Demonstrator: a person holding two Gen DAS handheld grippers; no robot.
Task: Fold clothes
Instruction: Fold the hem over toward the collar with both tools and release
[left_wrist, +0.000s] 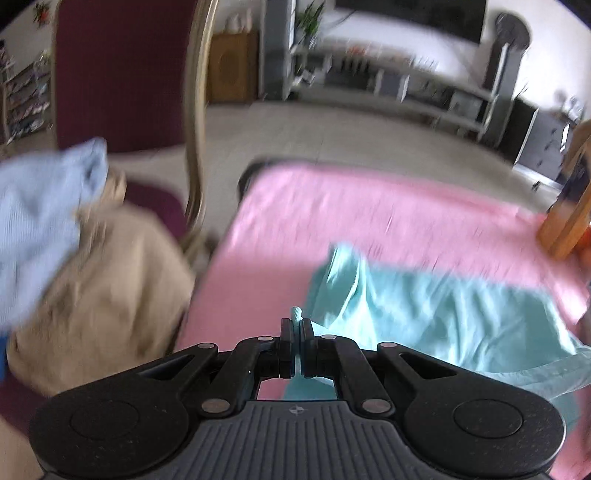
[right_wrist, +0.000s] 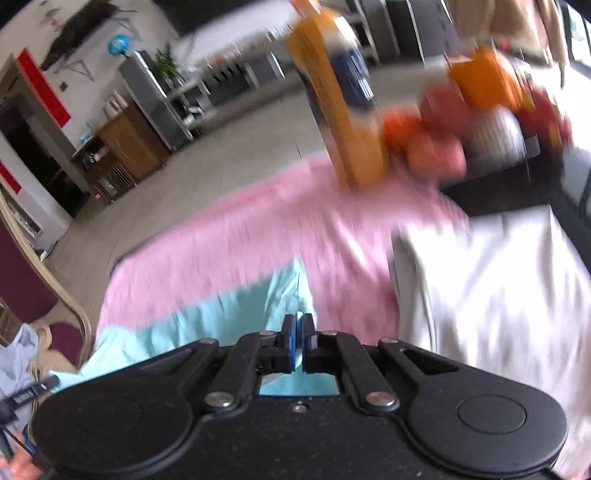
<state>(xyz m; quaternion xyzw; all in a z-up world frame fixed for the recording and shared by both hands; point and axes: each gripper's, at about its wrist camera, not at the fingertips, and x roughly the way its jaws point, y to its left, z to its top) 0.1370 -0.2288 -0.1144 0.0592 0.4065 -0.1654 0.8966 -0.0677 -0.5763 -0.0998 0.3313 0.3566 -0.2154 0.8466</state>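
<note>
Turquoise fabric is pinched between the closed jaws of the left gripper (left_wrist: 296, 325), a small tuft of it poking up above the tips; this is the turquoise garment (left_wrist: 436, 314), which spreads rumpled to the right of that gripper over the pink cloth (left_wrist: 332, 206) covering the worktop. The right gripper (right_wrist: 297, 325) has its jaws pressed together as well, and the same garment runs up to and beneath them, so it appears gripped there too, though blur hides the exact contact. In the right wrist view a white garment (right_wrist: 491, 280) lies on the pink cloth just beside the turquoise one, and beyond it stand an orange and blue carton (right_wrist: 340, 92) and a blurred cluster of red and orange things (right_wrist: 443, 140). In the left wrist view a beige garment (left_wrist: 103, 291) and a light blue garment (left_wrist: 40, 214) are heaped on a maroon chair (left_wrist: 122, 74) beside the worktop.
</note>
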